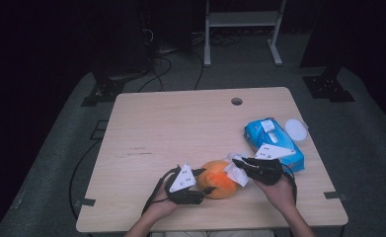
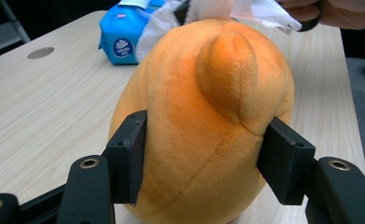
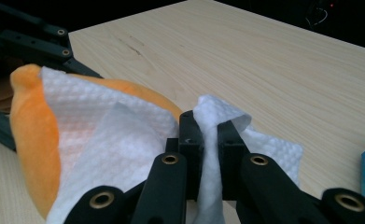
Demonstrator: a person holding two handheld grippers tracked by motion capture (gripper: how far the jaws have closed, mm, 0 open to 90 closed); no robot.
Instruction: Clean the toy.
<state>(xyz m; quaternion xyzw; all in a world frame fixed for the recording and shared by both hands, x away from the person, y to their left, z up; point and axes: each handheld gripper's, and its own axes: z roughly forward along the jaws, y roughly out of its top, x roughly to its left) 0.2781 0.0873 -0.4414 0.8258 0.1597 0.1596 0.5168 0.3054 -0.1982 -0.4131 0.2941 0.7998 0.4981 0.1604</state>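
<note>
Orange plush toy (image 1: 219, 178), resting near the front edge of the wooden table (image 1: 180, 128), is clamped between the left gripper (image 1: 206, 180) jaws, while a white tissue (image 3: 124, 140) is pinched in the closed right gripper (image 3: 210, 135) against it.

A soft orange plush toy (image 2: 203, 121) with short, matt fuzzy cloth sits centre frame. A white, dimpled paper tissue (image 3: 105, 140) drapes it. The desk (image 1: 180, 123) is pale, smooth wood grain. At right, a glossy blue plastic tissue pack (image 1: 274, 140).
</note>
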